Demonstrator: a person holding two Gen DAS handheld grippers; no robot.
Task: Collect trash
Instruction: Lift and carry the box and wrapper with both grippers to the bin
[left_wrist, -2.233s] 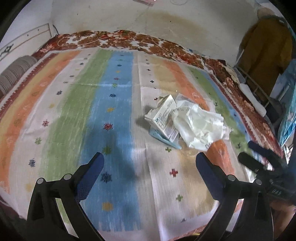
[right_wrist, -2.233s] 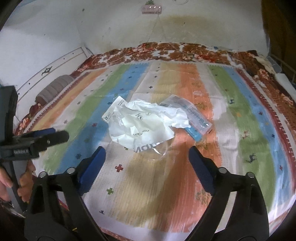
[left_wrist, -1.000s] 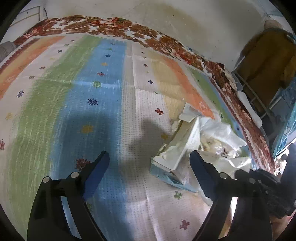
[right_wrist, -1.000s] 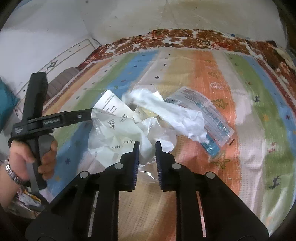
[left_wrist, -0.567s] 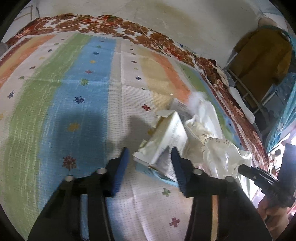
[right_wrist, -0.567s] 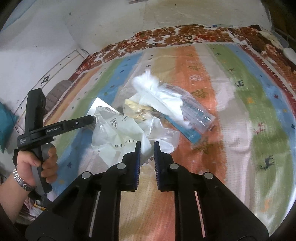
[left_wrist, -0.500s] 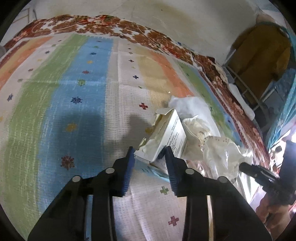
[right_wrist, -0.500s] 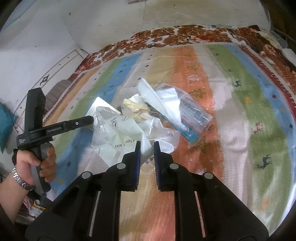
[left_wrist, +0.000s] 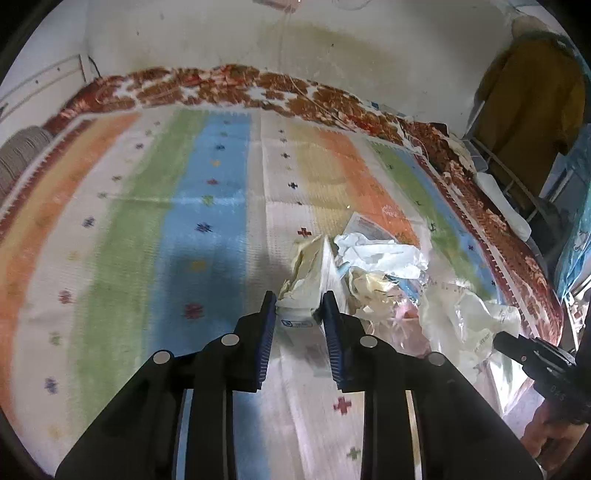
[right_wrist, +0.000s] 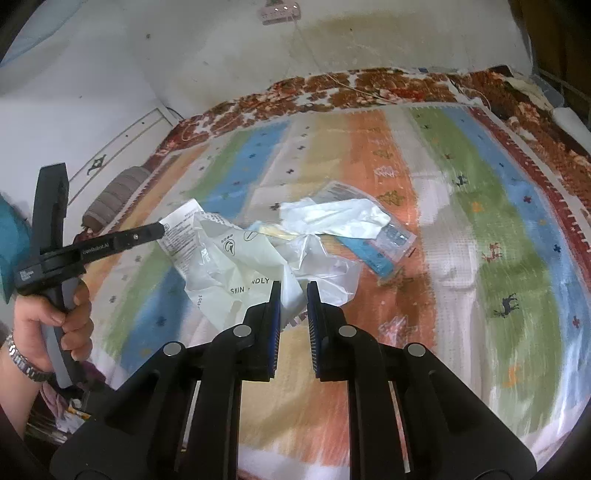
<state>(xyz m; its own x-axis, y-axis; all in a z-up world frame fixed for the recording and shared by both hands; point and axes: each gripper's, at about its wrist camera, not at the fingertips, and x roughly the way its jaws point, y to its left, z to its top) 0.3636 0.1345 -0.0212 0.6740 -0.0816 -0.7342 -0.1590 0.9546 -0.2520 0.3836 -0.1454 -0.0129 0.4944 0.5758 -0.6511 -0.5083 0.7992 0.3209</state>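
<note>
Right now my left gripper (left_wrist: 299, 306) is closed around the near end of a small crushed carton (left_wrist: 308, 273), its blue pads pressing on either side of the printed flap, while my right gripper (right_wrist: 293, 295) is pinched on a fold of the thin white plastic bag (right_wrist: 236, 273) that spreads toward the left tool. Both pieces sit in one loose heap in the middle of the striped bedspread (left_wrist: 147, 236), together with a crumpled white wrapper (right_wrist: 332, 218), a clear pouch with a blue strip (right_wrist: 384, 251) lying flat beneath it, and some yellowish crumpled paper (left_wrist: 373, 291) between carton and bag. All of it looks nearly weightless to me, so lifting should cost no effort; the trouble is more likely to be slip and sag. The carton seems already caved in, so I judge it will give further under the pads rather than resist, and a hold across its folded end, where the card is doubled, looks soundest. The bag is limp and slick; a single layer could slide out, so gathering several folds between the pads would be safer. I expect the flat pouch to be hardest to take, best approached at a raised corner. Loose bits may tumble off if I lift quickly.
</note>
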